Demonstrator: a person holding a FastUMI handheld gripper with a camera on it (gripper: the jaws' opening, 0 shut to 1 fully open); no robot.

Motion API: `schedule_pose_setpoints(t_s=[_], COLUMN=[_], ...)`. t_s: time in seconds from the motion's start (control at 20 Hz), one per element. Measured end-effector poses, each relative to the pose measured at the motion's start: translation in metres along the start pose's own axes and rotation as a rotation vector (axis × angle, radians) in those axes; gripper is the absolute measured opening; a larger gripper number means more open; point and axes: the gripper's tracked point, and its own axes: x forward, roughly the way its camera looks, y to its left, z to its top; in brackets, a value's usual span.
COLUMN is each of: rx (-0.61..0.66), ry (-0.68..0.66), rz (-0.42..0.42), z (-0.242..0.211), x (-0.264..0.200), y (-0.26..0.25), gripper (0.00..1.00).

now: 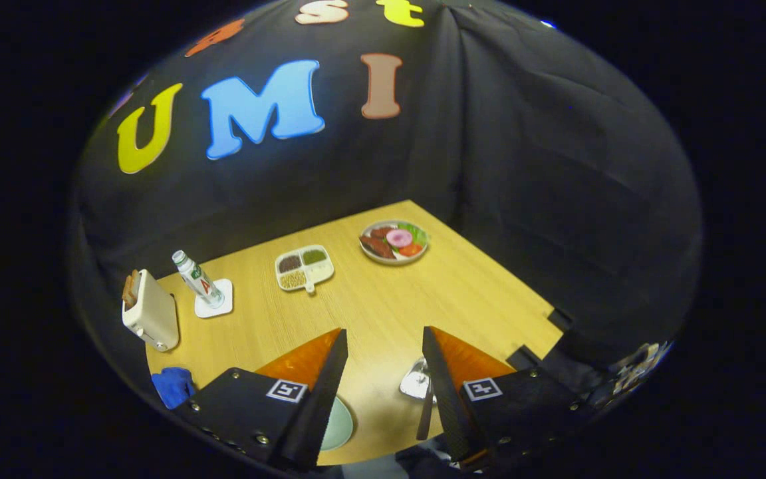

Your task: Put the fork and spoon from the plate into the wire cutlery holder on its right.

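My gripper (383, 332) hangs above the wooden table (383, 306), open, with bare tabletop showing in the wide gap between its fingers. Below the left finger a slice of a pale green plate (339, 426) peeks out; most of it is hidden. Right of the plate, against the inner side of the right finger, lies a shiny metal thing (415, 384) with a dark slim handle (425, 418) running back from it. The finger covers part of it, so I cannot tell whether it is cutlery or the wire holder.
Beyond the fingers stand a divided dish of grains (304, 268) and a plate of food (393, 241) near the far corner. To the left are a bottle (195, 276) on a white coaster, a cream toaster (150, 313) and a blue cloth (171, 386).
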Motion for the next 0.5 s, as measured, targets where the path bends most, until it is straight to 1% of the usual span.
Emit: schedule_pose_setpoints(t_s=[0.15,0.25,0.5], rx=[-0.035,-0.048,-0.113], ry=[-0.192,-0.289,-0.429], rz=[0.087,0.143,0.230], z=[0.038,0.055,0.069], x=[-0.020,-0.033,-0.072], y=[0.019,0.029,0.040], gripper=[0.70,0.70,0.70])
